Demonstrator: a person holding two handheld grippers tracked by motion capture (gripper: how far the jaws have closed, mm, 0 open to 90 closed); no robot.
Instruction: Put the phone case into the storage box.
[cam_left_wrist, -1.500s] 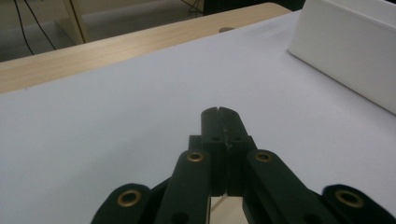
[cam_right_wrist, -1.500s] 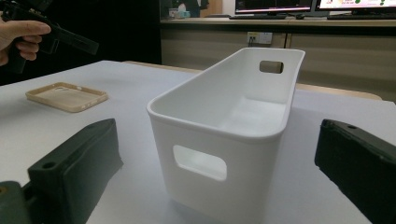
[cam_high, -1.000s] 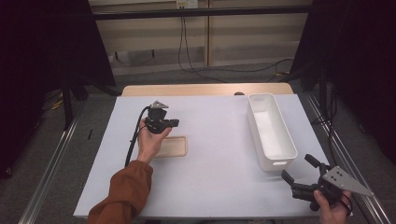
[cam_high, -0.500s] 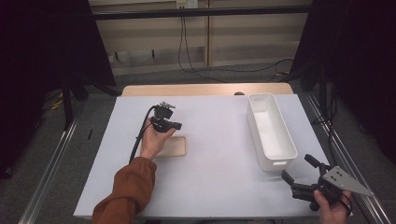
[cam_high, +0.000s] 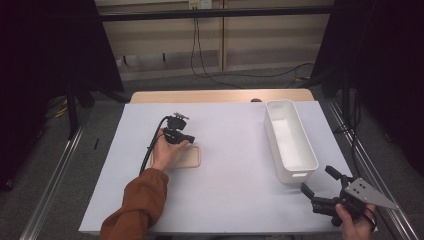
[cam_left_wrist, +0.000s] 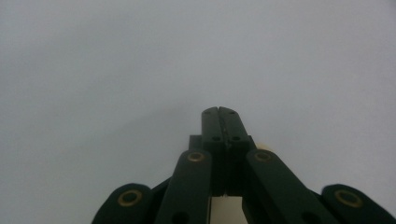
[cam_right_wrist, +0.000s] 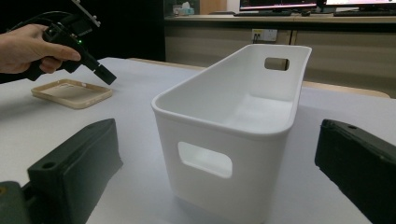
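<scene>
A tan phone case (cam_high: 186, 159) lies flat on the white table (cam_high: 225, 195), left of centre. A hand holds my left gripper (cam_high: 187, 136) just above the case's far edge, its jaws shut with nothing between them. The left gripper view shows the closed jaws of the left gripper (cam_left_wrist: 218, 112) pointing at the bare table, with a sliver of the case (cam_left_wrist: 226, 204) beneath them. My right gripper (cam_high: 317, 179) rests at the near right corner, open and empty. In the right gripper view, the right gripper (cam_right_wrist: 215, 161) has its wide jaws flanking the white bin (cam_right_wrist: 233, 126), apart from it.
The long white bin (cam_high: 290, 142) stands on the right side of the table, nothing inside it. A wooden strip (cam_high: 220, 95) runs along the table's far edge. Metal rails (cam_high: 55, 175) border both sides. The left gripper's black cable (cam_high: 149, 150) trails over the wrist.
The left hand has shifted its gripper slightly over the case's far edge. The right gripper has stayed in place.
</scene>
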